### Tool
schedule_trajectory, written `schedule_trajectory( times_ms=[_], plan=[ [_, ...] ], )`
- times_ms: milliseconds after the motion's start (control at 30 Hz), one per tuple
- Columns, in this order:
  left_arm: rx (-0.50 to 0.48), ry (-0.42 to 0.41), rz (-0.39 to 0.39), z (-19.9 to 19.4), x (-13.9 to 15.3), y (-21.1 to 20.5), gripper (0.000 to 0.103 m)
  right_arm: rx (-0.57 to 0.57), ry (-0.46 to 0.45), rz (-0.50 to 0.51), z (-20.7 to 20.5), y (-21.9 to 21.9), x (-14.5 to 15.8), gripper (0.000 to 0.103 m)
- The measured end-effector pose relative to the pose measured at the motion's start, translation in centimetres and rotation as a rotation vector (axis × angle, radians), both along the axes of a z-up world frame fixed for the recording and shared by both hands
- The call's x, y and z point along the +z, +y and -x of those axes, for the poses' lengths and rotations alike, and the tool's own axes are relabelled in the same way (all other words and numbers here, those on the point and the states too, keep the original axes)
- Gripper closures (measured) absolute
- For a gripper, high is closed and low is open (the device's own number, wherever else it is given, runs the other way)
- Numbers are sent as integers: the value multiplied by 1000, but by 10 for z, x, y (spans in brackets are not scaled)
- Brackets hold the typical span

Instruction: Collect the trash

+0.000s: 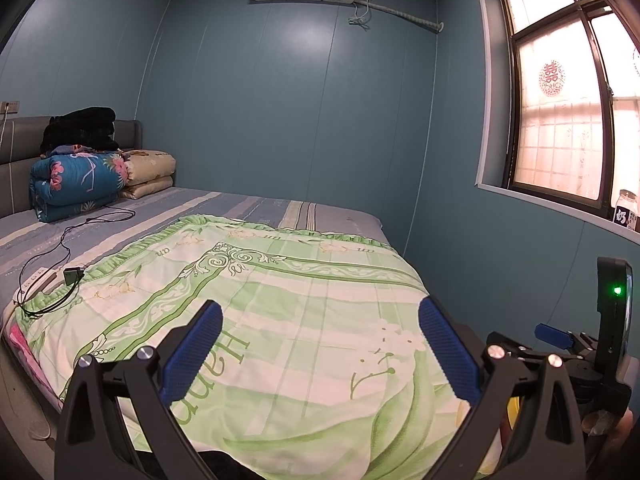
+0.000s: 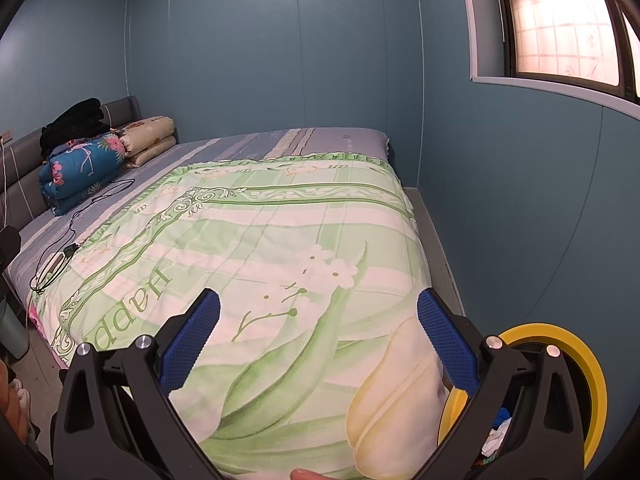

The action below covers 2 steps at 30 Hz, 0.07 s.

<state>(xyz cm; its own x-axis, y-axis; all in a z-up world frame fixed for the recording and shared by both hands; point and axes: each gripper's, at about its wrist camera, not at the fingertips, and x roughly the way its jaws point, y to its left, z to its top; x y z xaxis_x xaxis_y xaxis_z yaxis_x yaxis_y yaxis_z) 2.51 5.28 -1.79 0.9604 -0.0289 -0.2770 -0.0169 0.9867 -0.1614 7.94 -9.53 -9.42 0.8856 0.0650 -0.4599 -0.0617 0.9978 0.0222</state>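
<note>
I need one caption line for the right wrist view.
Open right gripper above green floral quilt, yellow-rimmed bin at right.

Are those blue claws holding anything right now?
No. The left gripper and the right gripper are both wide open, with only the green bedspread showing between their fingers.

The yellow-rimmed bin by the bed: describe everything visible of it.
The yellow-rimmed bin shows only in the right wrist view, low at the right, beside the foot corner of the bed near the blue wall. Its rim is a broad, smooth yellow ring, plastic by the look, around a dark opening. Crumpled white and blue scraps lie inside. The right tool, open, hides part of the rim. Its body is out of sight.
</note>
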Motion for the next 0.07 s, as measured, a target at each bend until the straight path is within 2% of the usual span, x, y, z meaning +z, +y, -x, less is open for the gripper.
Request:
schedule_trajectory(
  times_ms=[67],
  plan=[
    [2,-1,-4,1,0,0,8,-1,1,-1,0,0,-1,9]
  ],
)
